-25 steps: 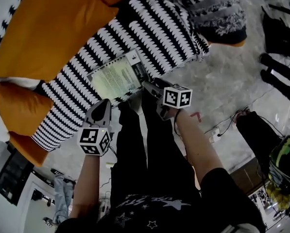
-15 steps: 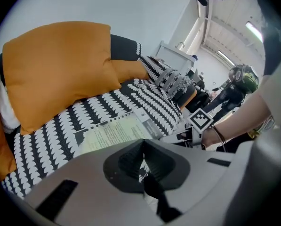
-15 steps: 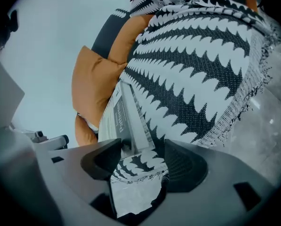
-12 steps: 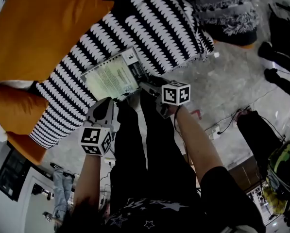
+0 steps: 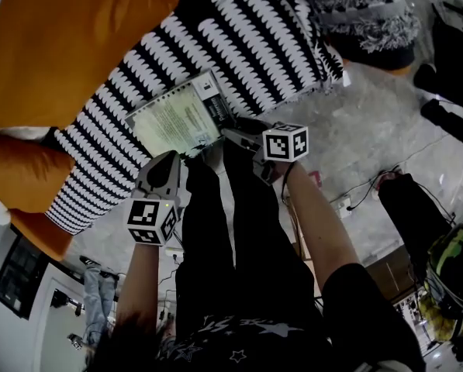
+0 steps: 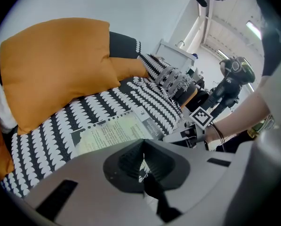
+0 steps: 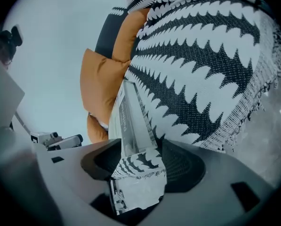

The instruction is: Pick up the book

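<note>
Now my right gripper (image 5: pixel 237 136) is nearest, jaws wide apart around the corner of the book (image 5: pixel 177 118), while my left gripper (image 5: pixel 164 167) sits behind, closed and empty.

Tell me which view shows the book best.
Head view: nearly the whole cover of the book faces the camera, lying on the striped blanket. The left gripper view shows it slanted, its near edge hidden. The right gripper view sees it edge-on, a corner between open jaws.
</note>
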`<state>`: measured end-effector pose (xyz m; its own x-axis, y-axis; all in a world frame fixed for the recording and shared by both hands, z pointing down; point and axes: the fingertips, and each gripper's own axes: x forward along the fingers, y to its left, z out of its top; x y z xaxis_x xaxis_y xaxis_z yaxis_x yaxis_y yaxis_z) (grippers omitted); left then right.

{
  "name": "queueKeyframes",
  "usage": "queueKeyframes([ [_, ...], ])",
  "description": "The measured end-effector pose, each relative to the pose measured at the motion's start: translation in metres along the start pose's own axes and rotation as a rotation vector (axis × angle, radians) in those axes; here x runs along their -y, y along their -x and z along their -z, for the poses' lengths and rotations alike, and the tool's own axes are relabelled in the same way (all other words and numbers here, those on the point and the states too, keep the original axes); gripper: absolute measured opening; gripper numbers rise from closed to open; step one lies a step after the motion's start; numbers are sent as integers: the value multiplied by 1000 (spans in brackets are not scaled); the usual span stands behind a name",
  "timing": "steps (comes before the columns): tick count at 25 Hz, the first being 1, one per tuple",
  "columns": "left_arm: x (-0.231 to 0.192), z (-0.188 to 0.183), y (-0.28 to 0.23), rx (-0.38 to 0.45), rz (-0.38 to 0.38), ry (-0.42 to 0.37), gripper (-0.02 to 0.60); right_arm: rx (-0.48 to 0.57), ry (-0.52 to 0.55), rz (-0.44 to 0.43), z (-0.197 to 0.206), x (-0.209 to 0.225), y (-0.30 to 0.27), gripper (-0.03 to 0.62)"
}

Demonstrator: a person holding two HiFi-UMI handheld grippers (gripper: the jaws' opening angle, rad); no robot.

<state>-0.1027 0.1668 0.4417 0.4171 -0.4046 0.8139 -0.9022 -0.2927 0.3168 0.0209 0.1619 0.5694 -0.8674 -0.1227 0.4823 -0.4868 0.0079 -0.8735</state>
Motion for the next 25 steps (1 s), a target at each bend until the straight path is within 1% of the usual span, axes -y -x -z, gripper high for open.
queueKeyframes([
  [6,1,9,-8,-21,10,9,8,-35,30,12,9,5,1,268],
  [15,-2,2,3,-12,13,-5,8,-45,61,-7,3,-9,-9,268],
  [18,-2,8,1,-14,22,-6,8,-23,49,-34,1,-14,-2,268],
  [21,-4,14,1,-26,24,-17,8,0,43,-80,-2,-23,0,268],
  [25,-8,19,8,-31,10,-13,8,45,-3,-142,-11,-34,-2,268],
])
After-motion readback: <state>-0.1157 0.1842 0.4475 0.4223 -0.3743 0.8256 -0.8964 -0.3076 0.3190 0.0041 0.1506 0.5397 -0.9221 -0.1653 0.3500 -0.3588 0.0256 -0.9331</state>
